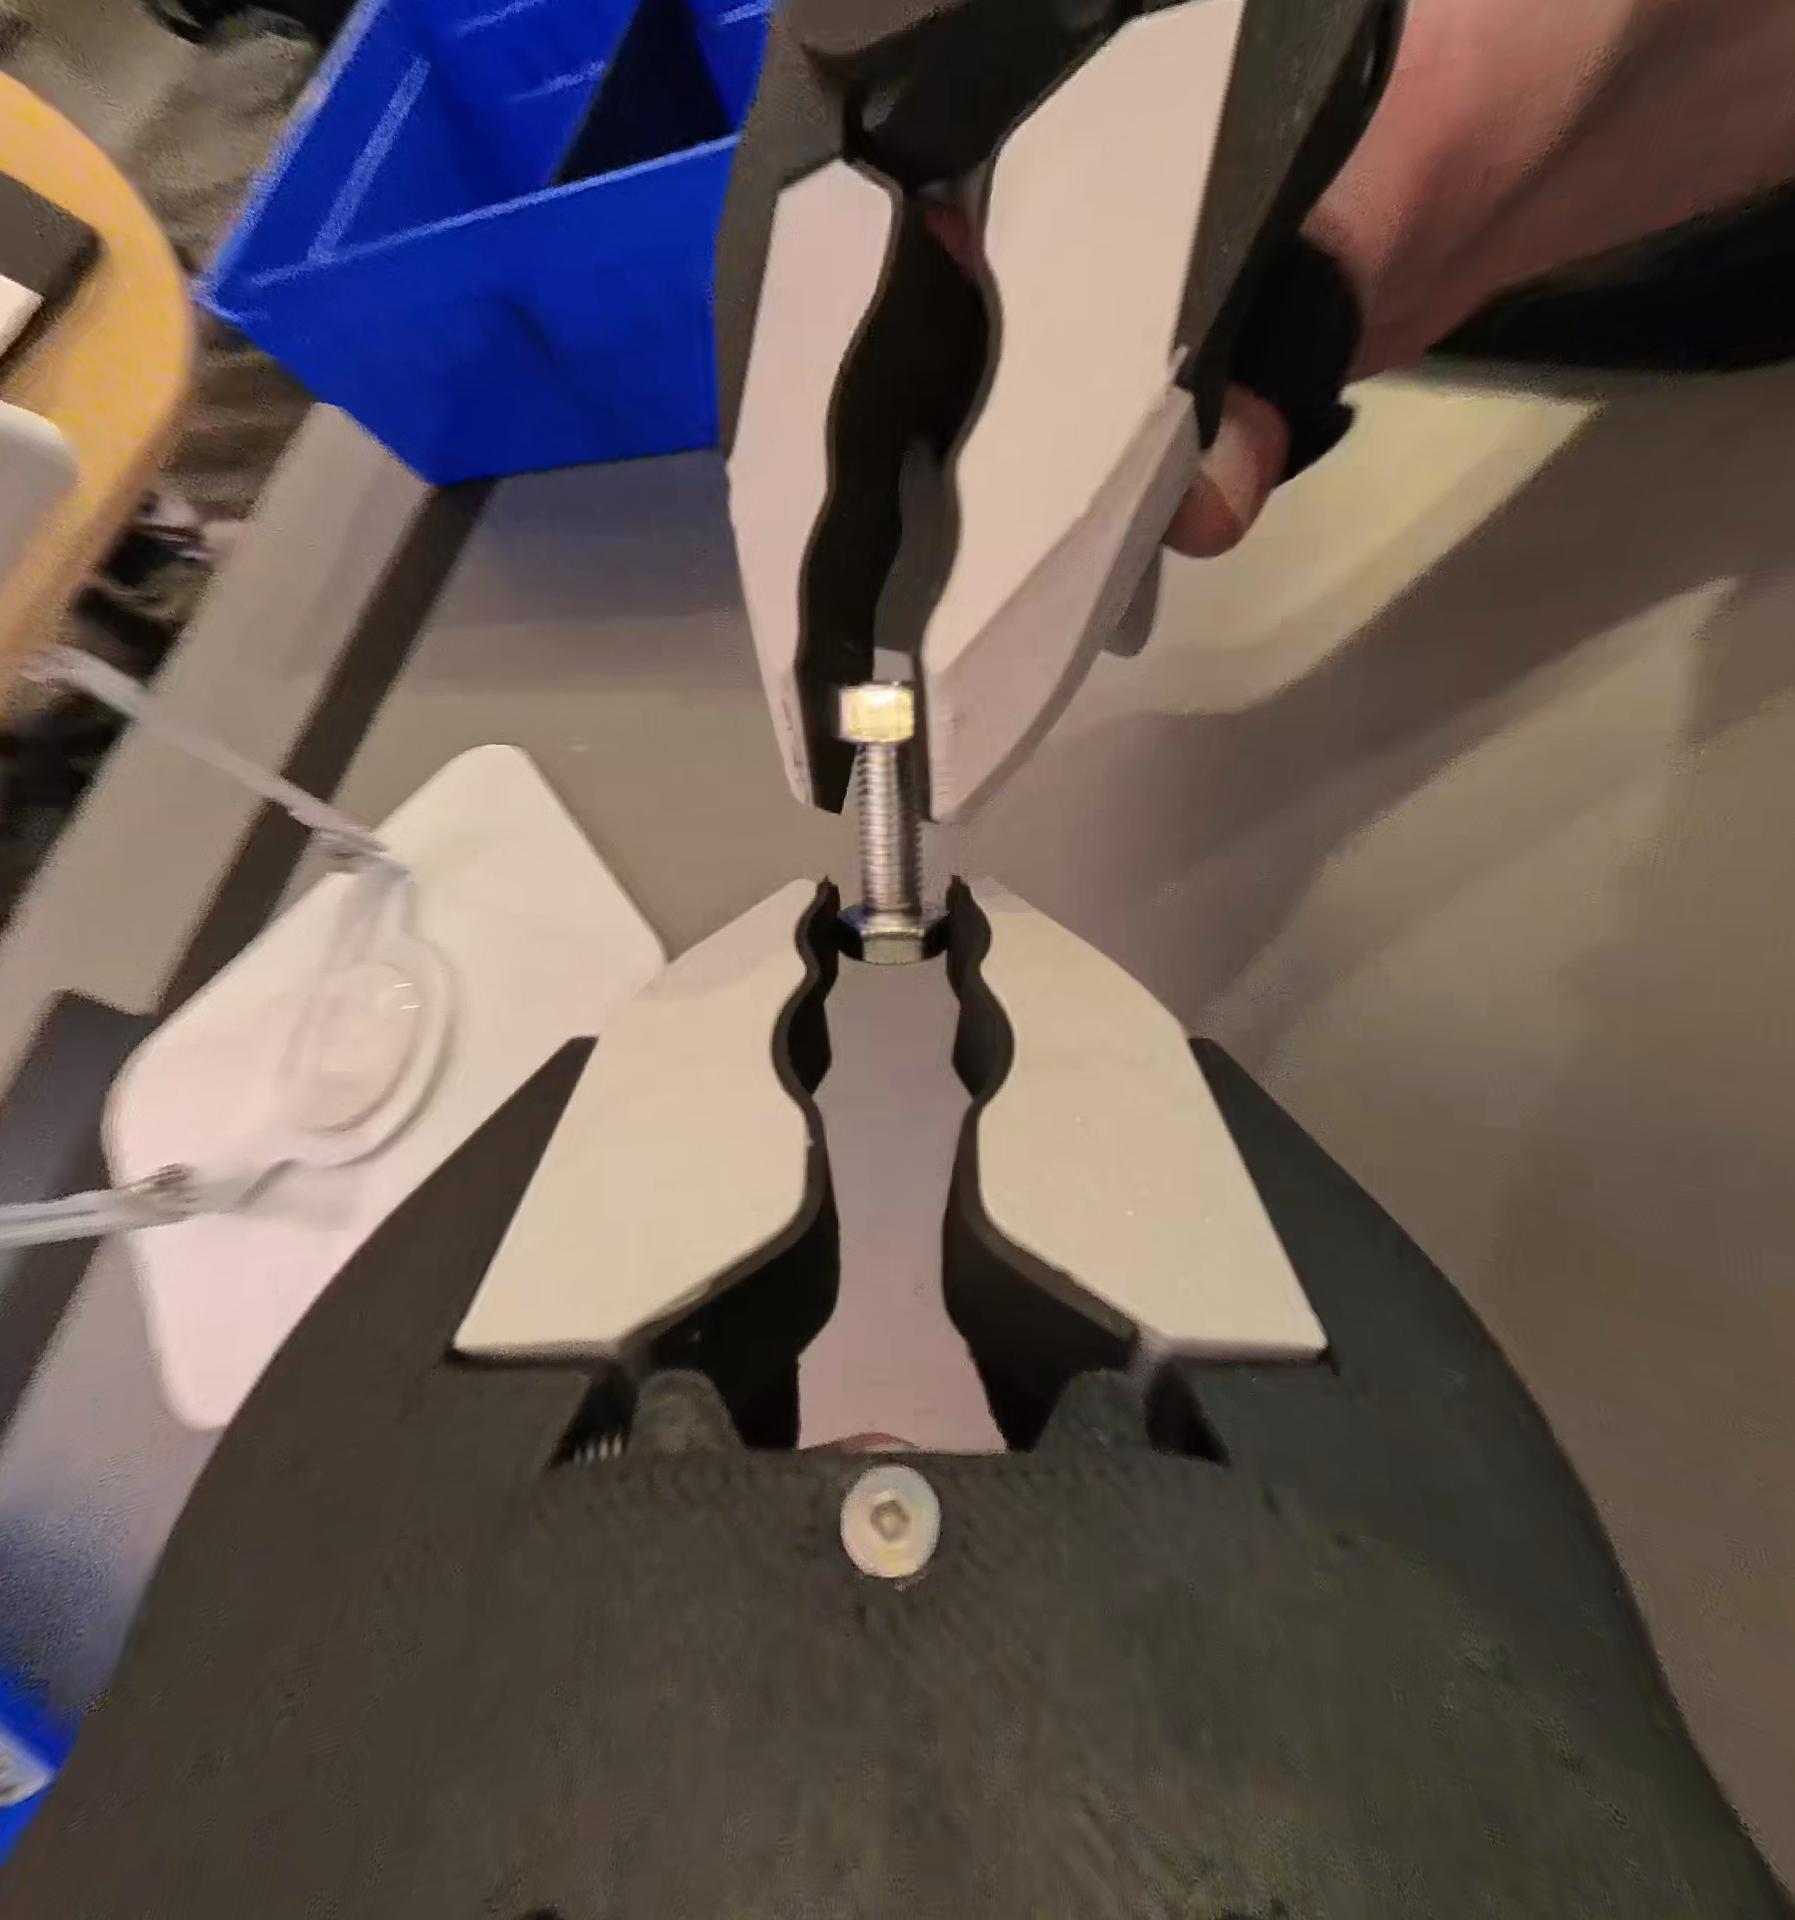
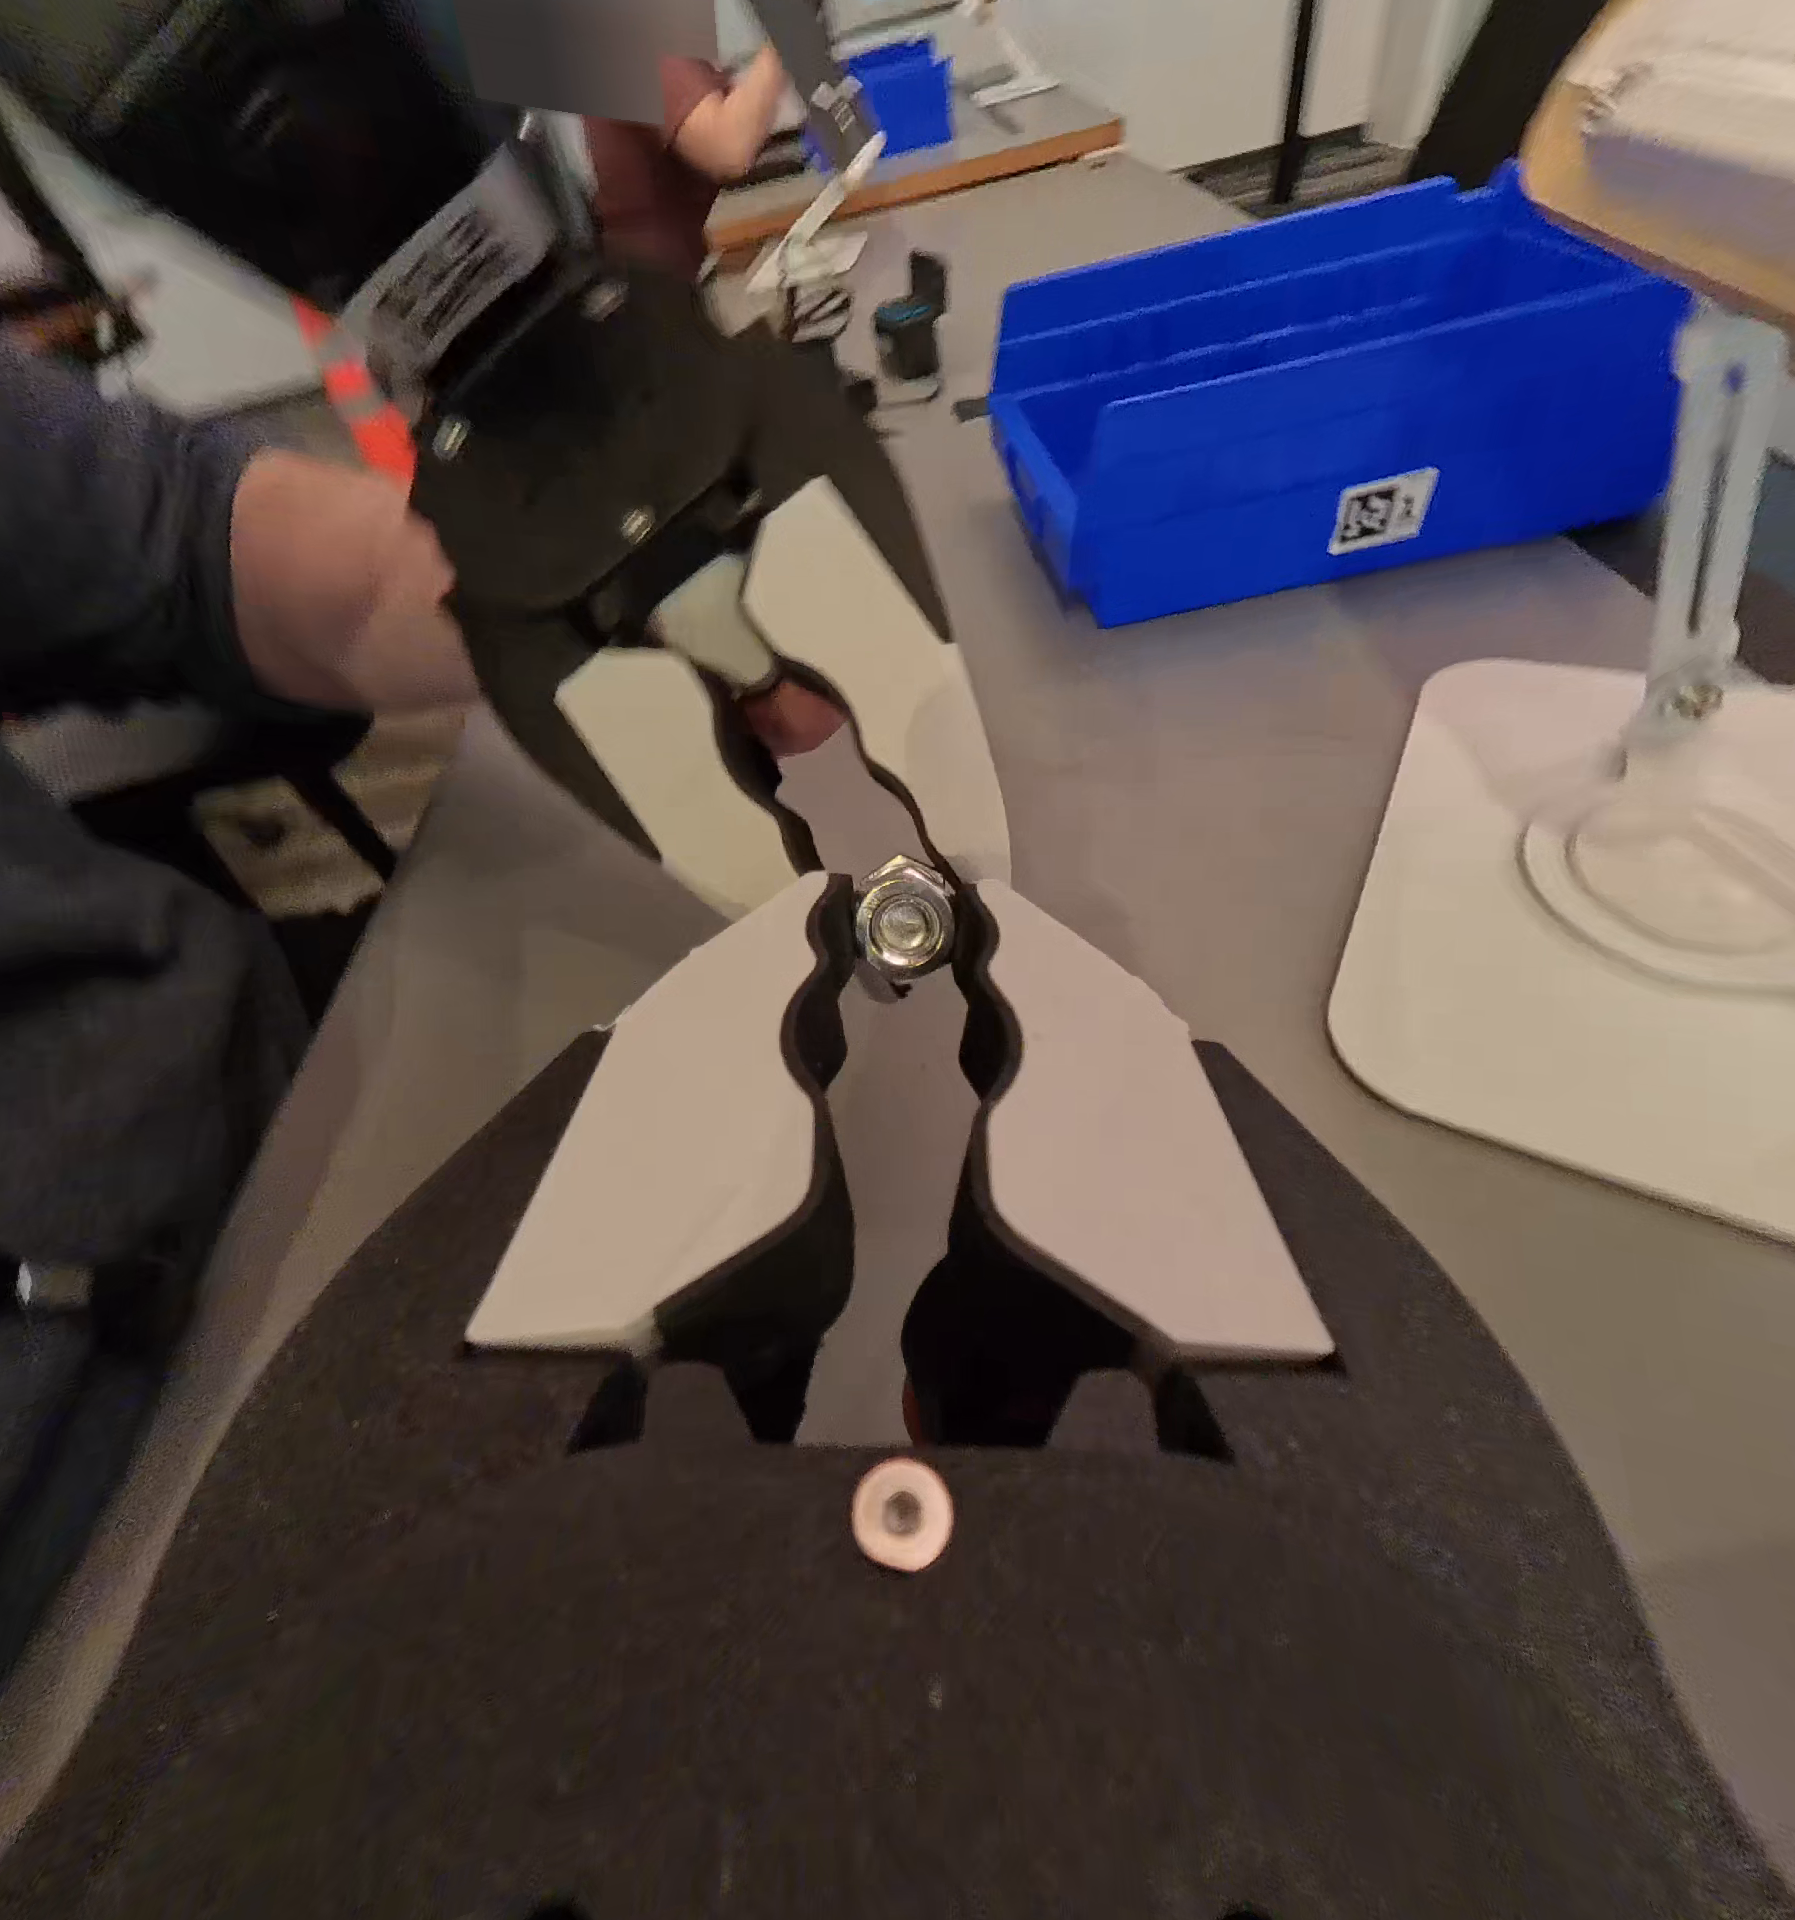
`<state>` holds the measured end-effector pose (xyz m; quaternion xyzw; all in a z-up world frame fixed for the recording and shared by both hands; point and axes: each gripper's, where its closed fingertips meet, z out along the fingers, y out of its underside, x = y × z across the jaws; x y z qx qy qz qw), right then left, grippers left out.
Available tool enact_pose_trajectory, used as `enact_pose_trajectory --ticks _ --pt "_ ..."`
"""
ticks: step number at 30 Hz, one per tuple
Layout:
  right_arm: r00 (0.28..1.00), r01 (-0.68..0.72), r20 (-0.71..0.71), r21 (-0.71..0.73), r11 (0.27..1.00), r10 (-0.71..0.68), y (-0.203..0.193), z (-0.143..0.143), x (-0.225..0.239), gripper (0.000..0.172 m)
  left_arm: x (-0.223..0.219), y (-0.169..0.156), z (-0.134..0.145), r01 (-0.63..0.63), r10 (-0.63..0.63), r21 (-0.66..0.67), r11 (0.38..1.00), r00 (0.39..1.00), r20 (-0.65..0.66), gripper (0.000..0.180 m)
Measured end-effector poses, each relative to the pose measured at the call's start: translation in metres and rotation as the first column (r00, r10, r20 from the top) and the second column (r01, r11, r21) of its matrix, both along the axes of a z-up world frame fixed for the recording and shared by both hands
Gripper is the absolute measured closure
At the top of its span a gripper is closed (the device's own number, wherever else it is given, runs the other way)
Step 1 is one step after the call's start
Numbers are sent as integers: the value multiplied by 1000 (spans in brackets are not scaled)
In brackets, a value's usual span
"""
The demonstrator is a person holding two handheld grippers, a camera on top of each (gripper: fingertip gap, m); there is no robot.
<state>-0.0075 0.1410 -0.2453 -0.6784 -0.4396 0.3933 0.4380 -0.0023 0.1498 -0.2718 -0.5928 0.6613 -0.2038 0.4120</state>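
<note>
Bolt (image 1: 880, 821) spans both grippers above the table (image 1: 1444, 935). Right gripper (image 2: 903, 914) jaws are clamped on its hex head, and left gripper (image 1: 888, 904) jaws are clamped on the nut (image 1: 885, 943). Judgement: hold the shaft axis straight between the grips, or the threads may bind.

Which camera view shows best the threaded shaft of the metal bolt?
The left wrist view: the bolt lies side-on there, its threaded shaft bare between the left tongs and the right tongs. The right wrist view looks along the bolt, so only a round metal end shows; the shaft is hidden.
</note>
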Motion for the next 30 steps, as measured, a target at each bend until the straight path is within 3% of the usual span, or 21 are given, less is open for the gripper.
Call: enact_pose_trajectory --ticks 3,6,13,16,23,27,30 --pt "985 -145 113 139 980 130 -12 3 -3 153 -2 -18 1 124 -123 -225 966 992 19 161" --pt "941 -307 224 240 921 255 -25 5 -5 153 -5 -38 6 248 -224 -458 853 969 108 161" --pt "812 -521 492 367 770 315 -39 -2 -7 153 -10 -59 7 411 -311 -661 627 911 272 160" --pt "828 -497 466 354 792 312 -37 -3 -7 153 -10 -58 8 423 -295 -669 611 906 303 161" --pt "877 -428 379 334 840 296 -37 -2 -6 153 -9 -56 8 409 -290 -639 651 913 288 160" --pt "903 -379 331 317 869 274 -33 1 -6 153 -6 -50 11 385 -262 -601 700 922 285 158" --pt "923 -332 302 302 894 240 -27 0 -5 153 -5 -47 11 362 -255 -564 742 931 262 146"
